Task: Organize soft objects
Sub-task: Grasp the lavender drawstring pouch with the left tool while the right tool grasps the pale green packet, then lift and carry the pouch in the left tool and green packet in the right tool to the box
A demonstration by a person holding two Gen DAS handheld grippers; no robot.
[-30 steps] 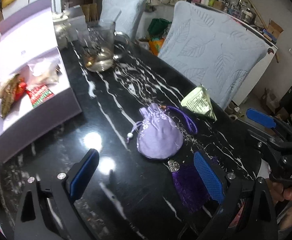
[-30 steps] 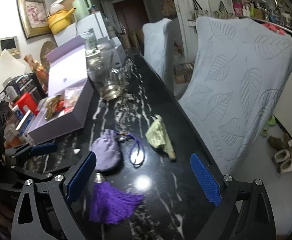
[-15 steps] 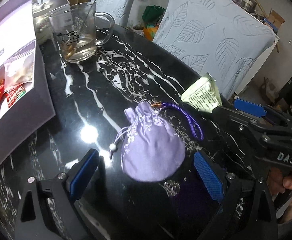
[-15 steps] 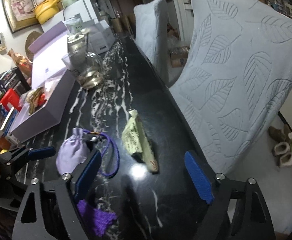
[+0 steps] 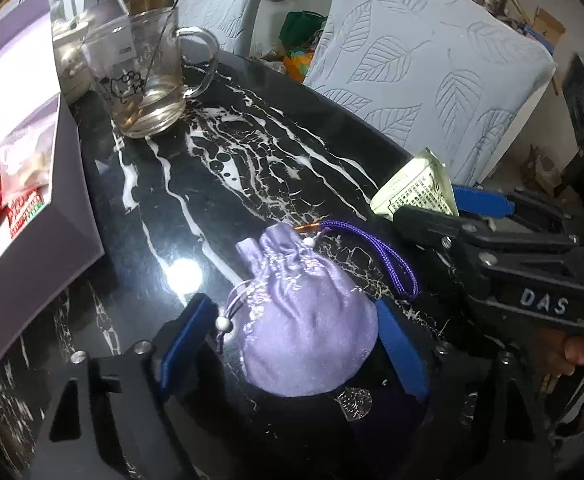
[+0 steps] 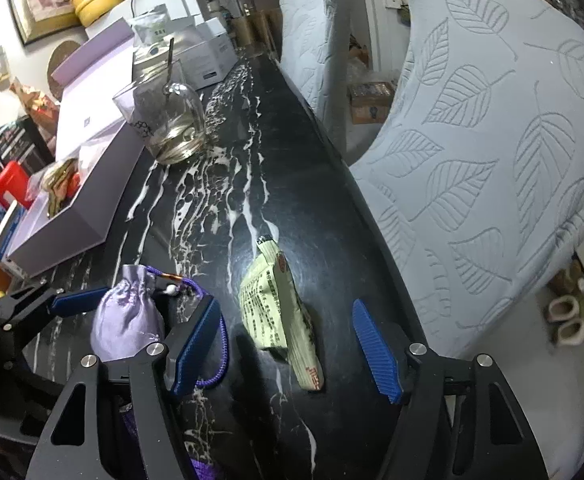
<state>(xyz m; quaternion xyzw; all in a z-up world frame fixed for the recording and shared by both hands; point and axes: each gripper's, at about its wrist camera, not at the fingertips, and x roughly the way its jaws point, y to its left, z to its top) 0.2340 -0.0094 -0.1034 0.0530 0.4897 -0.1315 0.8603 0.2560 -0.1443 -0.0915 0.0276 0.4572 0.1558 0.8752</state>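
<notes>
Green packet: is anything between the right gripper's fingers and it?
Nothing visible. The green packet lies on the table between the right gripper fingers, whose jaws have just been closing. The purple cord lies outside its left finger.

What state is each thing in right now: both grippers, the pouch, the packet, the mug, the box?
Left gripper: jaws have just been closing, straddling the pouch; contact unclear.
Right gripper: jaws have just been closing, open around the packet, not touching.
Lilac drawstring pouch: cinched shut, lying on the table.
Pale green packet: sealed, lying flat.
Glass mug: upright, a little liquid inside.
Purple gift box: lid open, snacks inside.
</notes>
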